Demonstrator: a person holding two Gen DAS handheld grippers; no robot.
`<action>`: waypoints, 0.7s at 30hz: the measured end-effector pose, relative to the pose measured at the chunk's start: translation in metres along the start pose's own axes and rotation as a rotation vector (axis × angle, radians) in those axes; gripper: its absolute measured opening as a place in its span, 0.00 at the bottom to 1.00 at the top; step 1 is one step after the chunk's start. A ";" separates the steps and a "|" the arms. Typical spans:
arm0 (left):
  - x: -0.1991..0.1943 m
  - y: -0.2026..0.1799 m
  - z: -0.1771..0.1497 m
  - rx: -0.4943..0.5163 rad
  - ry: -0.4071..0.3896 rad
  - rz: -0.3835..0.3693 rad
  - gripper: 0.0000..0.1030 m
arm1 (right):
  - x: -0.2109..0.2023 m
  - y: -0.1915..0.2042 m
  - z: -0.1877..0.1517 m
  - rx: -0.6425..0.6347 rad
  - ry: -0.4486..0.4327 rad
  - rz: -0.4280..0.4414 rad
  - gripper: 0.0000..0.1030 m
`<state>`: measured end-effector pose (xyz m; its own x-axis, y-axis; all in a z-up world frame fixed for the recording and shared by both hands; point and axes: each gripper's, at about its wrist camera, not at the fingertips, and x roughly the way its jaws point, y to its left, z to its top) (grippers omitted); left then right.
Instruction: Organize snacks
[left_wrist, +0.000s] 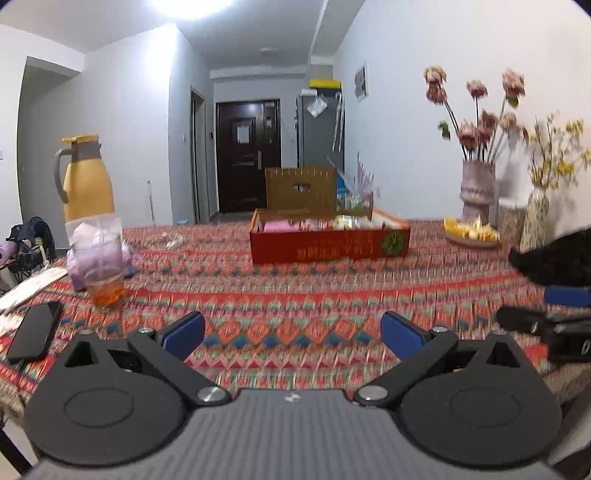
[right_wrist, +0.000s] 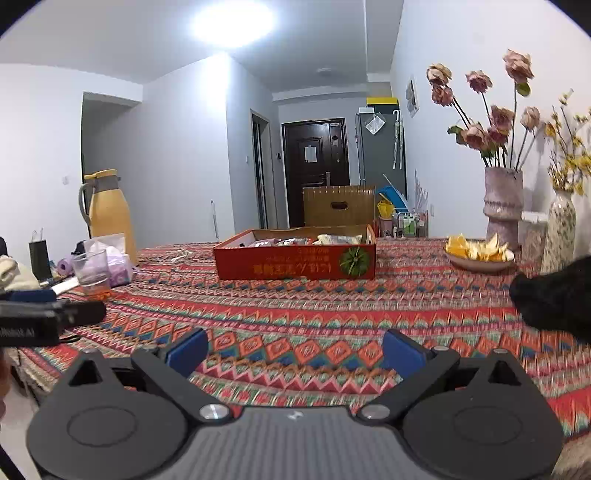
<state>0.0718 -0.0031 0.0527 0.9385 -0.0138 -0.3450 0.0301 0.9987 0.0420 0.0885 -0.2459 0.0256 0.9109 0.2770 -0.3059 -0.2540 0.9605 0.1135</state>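
Observation:
A shallow red cardboard box holding several snack packets sits at the far middle of the patterned tablecloth. It also shows in the right wrist view, with its packets. My left gripper is open and empty, low over the near table edge, well short of the box. My right gripper is open and empty, also near the front edge. Each gripper shows at the edge of the other's view: the right one and the left one.
A yellow thermos jug, a plastic cup with orange liquid, a purple bag and a black phone stand at the left. A plate of orange slices, two flower vases and a black object are at the right.

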 end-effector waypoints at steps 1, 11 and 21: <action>-0.004 0.000 -0.005 -0.003 0.010 0.008 1.00 | -0.005 0.001 -0.005 0.013 -0.004 -0.004 0.98; -0.049 -0.004 -0.040 0.006 -0.001 -0.034 1.00 | -0.047 0.011 -0.046 0.087 0.046 0.017 0.99; -0.069 0.016 -0.054 -0.052 0.033 -0.012 1.00 | -0.069 0.020 -0.051 0.018 0.101 0.020 0.99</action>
<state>-0.0108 0.0168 0.0268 0.9262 -0.0245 -0.3762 0.0222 0.9997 -0.0103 0.0043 -0.2445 0.0010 0.8680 0.2980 -0.3971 -0.2649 0.9545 0.1372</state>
